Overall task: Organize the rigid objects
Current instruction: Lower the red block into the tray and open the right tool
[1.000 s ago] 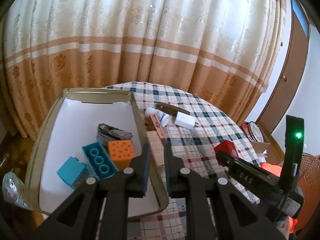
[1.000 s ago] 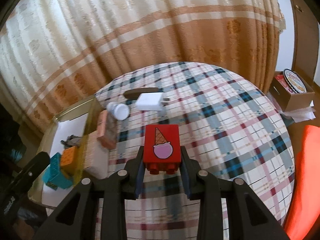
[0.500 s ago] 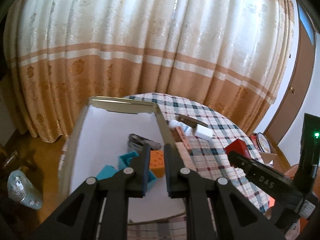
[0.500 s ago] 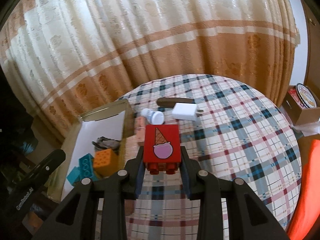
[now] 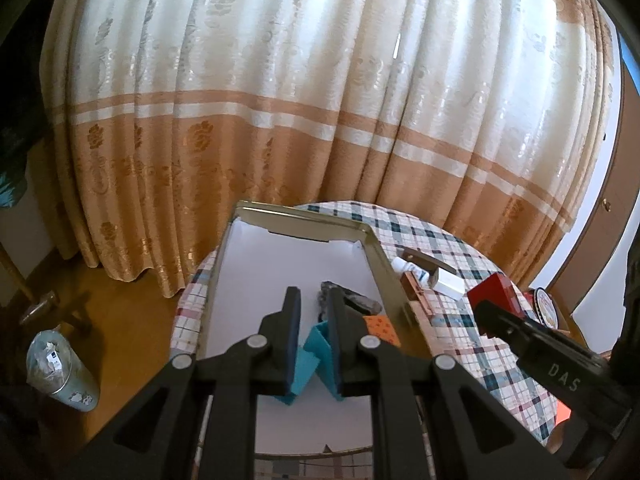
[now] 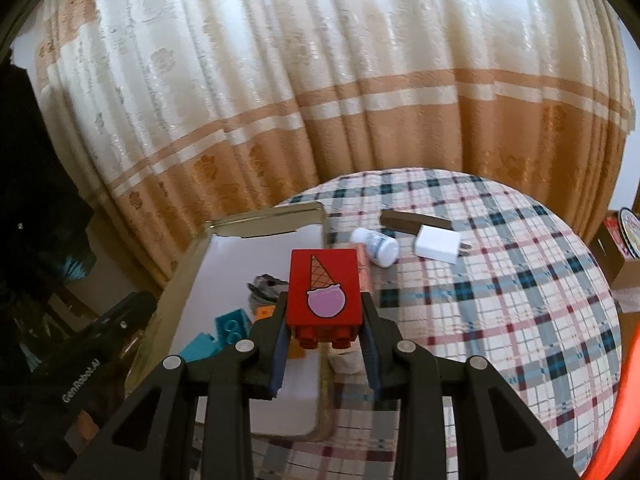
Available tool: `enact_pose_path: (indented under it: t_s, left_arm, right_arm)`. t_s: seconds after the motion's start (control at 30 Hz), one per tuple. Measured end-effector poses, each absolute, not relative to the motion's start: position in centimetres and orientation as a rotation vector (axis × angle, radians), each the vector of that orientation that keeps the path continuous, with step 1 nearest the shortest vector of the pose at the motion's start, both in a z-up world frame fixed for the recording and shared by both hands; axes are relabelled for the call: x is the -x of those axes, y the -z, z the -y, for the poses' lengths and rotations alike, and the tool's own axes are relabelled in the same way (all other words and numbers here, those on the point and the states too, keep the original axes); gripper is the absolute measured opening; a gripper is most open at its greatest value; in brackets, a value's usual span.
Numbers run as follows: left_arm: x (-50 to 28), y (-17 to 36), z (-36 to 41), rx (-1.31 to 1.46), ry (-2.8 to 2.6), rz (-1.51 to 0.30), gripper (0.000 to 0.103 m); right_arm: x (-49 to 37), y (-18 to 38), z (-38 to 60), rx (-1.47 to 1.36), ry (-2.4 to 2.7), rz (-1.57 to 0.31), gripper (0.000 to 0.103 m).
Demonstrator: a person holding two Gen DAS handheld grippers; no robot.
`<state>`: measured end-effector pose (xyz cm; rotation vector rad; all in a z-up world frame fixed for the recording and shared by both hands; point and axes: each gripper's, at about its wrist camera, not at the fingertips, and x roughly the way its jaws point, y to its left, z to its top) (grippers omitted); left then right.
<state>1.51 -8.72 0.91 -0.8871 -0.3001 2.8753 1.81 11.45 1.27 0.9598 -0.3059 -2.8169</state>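
**Red brick held over the tray edge — release point matters**

While the right gripper point(image 6: 325, 340) clamps the red brick point(image 6: 324, 286) by its lower sides only, a loose squeeze or a sudden tilt could let it slip. It hangs just above the tray's point(image 6: 182, 276) right rim, so an early release could land it on the checked tablecloth point(image 6: 500, 300) rather than inside. Teal blocks point(image 6: 224, 330) lie at about 8 o'clock of the brick, and a low drop could knock them. This gripper points forward and downward. The left gripper point(image 5: 314, 322) — jaws narrow, holding nothing — angles down over the tray.
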Motion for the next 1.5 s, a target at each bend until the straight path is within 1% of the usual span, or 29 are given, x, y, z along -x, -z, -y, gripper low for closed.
enact_pose_path:
  t_s: [0.4, 0.6, 0.73, 0.87, 1.2, 1.33, 1.5]
  left_arm:
    - [-0.1, -0.8, 10.3, 0.917, -2.907, 0.345, 0.012]
    - [0.8, -1.1, 10.2, 0.922, -2.919, 0.305, 0.012]
    - [2.0, -1.2, 10.2, 0.971, -2.934, 0.271, 0.012]
    - [3.1, -1.1, 10.0, 0.986, -2.941, 0.246, 0.012]
    - [6.1, -0.3, 10.3, 1.086, -2.939, 0.242, 0.012]
    - [7.3, 0.1, 10.1, 1.134, -2.945, 0.215, 0.012]
    - [8.5, 1.0, 9.9, 1.206, -2.936, 0.192, 0.012]
  right_arm:
    - [-0.5, -2.4, -8.5, -0.906, 2.797, 0.238, 0.034]
    - [0.9, -2.9, -7.2, -0.891, 2.793, 0.204, 0.034]
    - [2.4, -3.1, -6.8, -0.892, 2.805, 0.180, 0.034]
    - [4.1, -2.2, -6.1, -0.927, 2.804, 0.128, 0.034]
    - [7.8, -1.7, -5.3, -0.966, 2.782, 0.114, 0.034]
    - [9.8, -0.8, -4.7, -1.029, 2.760, 0.085, 0.035]
    - [11.5, 0.4, -4.6, -1.114, 2.721, 0.094, 0.035]
